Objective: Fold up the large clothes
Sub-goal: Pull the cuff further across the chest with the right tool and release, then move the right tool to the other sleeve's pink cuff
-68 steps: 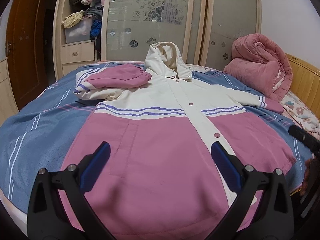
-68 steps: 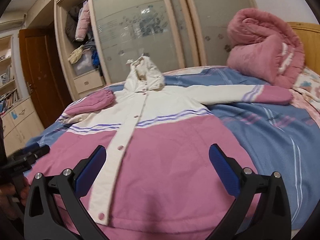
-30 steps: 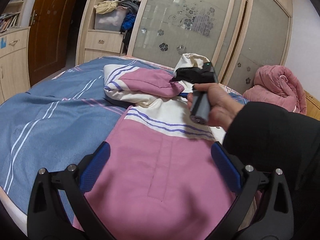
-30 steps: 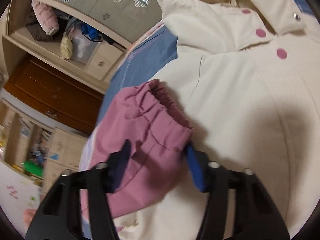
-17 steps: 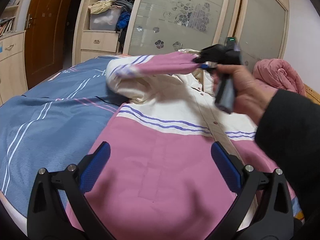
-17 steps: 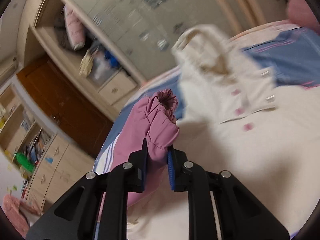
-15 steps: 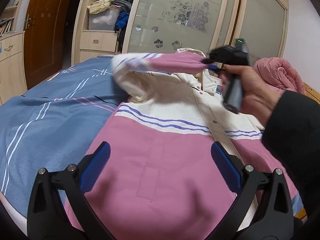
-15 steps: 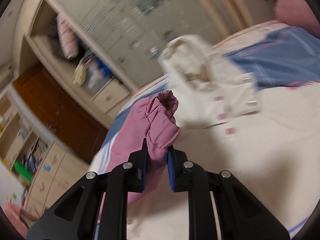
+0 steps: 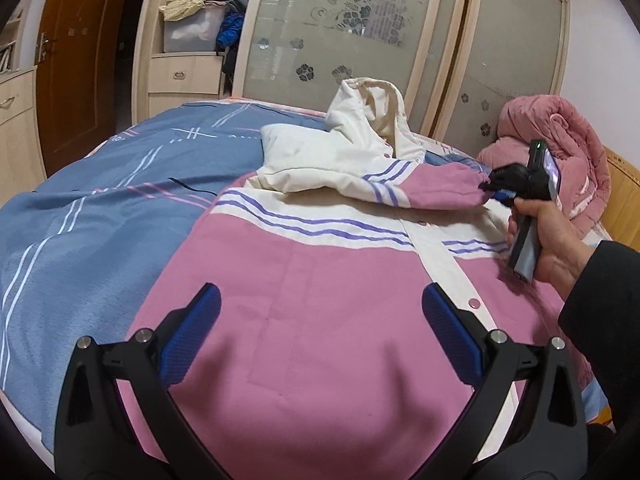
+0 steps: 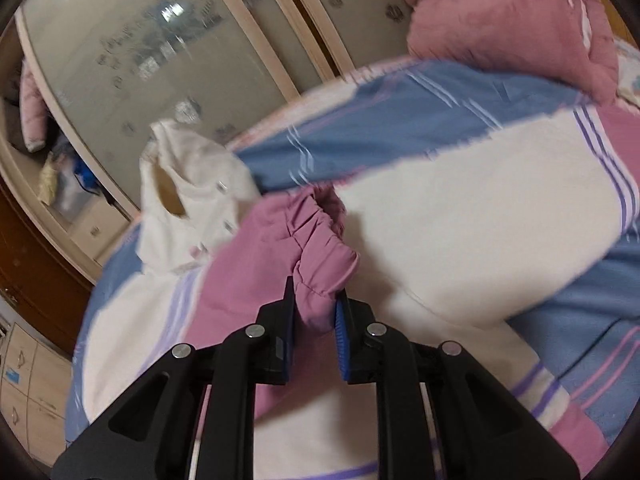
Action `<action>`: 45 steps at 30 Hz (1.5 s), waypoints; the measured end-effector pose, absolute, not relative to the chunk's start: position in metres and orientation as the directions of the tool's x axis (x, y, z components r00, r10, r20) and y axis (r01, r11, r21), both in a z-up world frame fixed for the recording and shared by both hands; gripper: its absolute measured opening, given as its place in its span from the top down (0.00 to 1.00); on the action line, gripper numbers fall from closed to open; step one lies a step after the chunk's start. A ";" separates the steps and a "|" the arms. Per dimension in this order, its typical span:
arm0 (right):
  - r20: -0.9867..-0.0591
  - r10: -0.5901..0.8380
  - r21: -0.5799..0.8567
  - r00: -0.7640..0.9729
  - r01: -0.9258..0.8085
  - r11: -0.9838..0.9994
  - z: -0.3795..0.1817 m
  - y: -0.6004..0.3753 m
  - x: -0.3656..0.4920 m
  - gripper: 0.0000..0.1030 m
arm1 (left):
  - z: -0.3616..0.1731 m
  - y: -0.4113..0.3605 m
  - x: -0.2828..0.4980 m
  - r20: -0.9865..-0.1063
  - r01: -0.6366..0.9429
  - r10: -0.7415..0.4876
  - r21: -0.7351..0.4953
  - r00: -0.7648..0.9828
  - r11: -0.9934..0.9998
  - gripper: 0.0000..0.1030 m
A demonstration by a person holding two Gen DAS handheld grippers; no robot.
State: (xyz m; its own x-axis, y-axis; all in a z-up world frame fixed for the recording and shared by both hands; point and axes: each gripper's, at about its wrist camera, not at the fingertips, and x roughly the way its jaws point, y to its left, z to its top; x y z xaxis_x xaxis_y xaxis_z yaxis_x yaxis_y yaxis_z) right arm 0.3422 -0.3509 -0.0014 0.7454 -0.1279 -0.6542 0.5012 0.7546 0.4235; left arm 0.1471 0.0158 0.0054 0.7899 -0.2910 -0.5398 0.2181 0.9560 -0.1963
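The jacket (image 9: 320, 280) is soft, matt padded cloth; the bed (image 9: 100, 208) cover is matt woven cloth. Wardrobe doors (image 9: 340, 40) are frosted glass in pale wood frames.

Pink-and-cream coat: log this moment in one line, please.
right gripper: shut on sleeve cuff, across coat | left gripper: open, above hem | bed: coat flat

Right hand-held gripper (image 10: 315, 308) clamps the jacket's pink cuff (image 10: 320, 264).
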 end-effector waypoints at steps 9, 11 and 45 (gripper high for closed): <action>-0.620 -0.061 0.446 0.782 0.415 0.793 -0.001 -0.333 0.305 0.21 | 0.003 -0.001 0.146 -0.547 0.240 -0.294 -0.169 0.784 0.956 0.02; -0.582 -0.044 0.425 0.812 0.350 0.835 0.016 -0.317 0.280 0.20 | 0.003 -0.001 0.145 -0.545 0.243 -0.292 -0.161 0.786 0.956 0.02; -0.395 -0.178 0.082 0.901 0.227 0.970 0.040 -0.209 0.015 0.01 | 0.011 -0.001 0.108 -0.491 0.242 -0.238 -0.056 0.838 0.969 0.02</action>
